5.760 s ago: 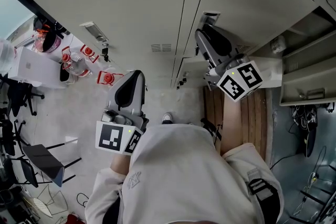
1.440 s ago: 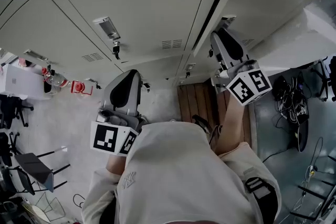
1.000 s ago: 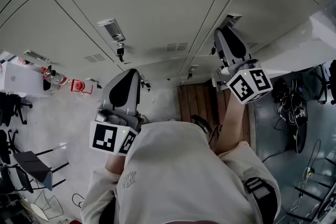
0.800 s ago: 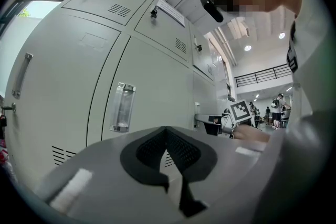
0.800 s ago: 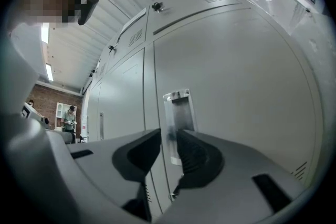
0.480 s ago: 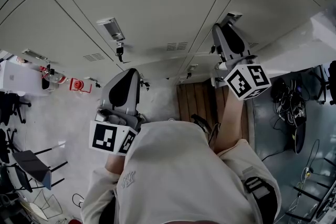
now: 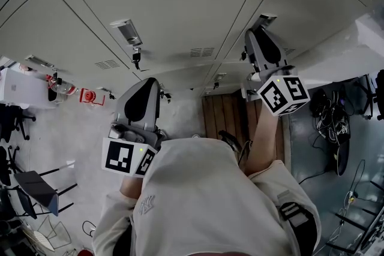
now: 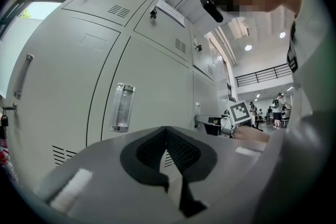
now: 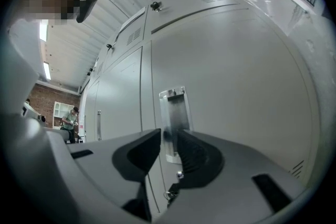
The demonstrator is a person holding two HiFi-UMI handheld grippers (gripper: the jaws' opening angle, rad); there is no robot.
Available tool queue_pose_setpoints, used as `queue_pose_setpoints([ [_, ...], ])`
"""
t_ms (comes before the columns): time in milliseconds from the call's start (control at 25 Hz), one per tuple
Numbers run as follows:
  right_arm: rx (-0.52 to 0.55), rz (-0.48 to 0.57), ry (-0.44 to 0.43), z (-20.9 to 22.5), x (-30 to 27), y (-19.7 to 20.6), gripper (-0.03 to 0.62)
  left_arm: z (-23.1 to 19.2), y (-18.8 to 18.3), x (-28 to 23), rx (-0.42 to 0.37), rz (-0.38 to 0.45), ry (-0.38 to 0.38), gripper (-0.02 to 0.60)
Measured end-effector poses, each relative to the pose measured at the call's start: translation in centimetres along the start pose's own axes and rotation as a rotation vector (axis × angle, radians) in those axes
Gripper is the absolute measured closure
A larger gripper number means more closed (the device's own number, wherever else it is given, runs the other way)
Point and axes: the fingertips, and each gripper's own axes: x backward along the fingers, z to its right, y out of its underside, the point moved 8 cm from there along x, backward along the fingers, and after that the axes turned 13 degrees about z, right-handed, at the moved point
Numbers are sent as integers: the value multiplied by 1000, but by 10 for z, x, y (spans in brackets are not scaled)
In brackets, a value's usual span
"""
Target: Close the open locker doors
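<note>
Swung shut since earlier: pale grey metal locker door (image 7: pixel 312 3). Right gripper (image 9: pixel 169 147), jaws slightly apart, fronts its clear handle (image 9: pixel 172 107), likely pushing. Left gripper (image 8: pixel 167 134) closed, idle.

Left tongs (image 8: pixel 166 129): the black pads meet at the tips, with nothing held between them. Beyond them stands a bank of grey locker doors (image 8: pixel 152 76), all sitting flush in this view. The nearest door carries a shiny rectangular pull handle (image 8: pixel 122 107). The door to its left has a long bar handle (image 8: pixel 21 76). The upper doors show vent slots (image 8: pixel 118 9), and one bears a white label (image 8: pixel 170 12). Further along the row, a marker cube (image 8: pixel 240 112) is visible just above a person's arm (image 8: pixel 252 132), which is blurred. Background right: ceiling lights (image 8: pixel 248 47) and a balcony railing (image 8: pixel 262 75).
</note>
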Motion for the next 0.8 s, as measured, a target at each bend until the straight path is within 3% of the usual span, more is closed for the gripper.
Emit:
queue_pose_setpoints([
  [440, 4, -1, 16, -3, 15, -7, 526, 8, -1, -1, 10, -2, 28, 574],
  [800, 6, 30, -10, -33, 53, -29, 526, 34, -4, 17, 16, 4, 35, 574],
])
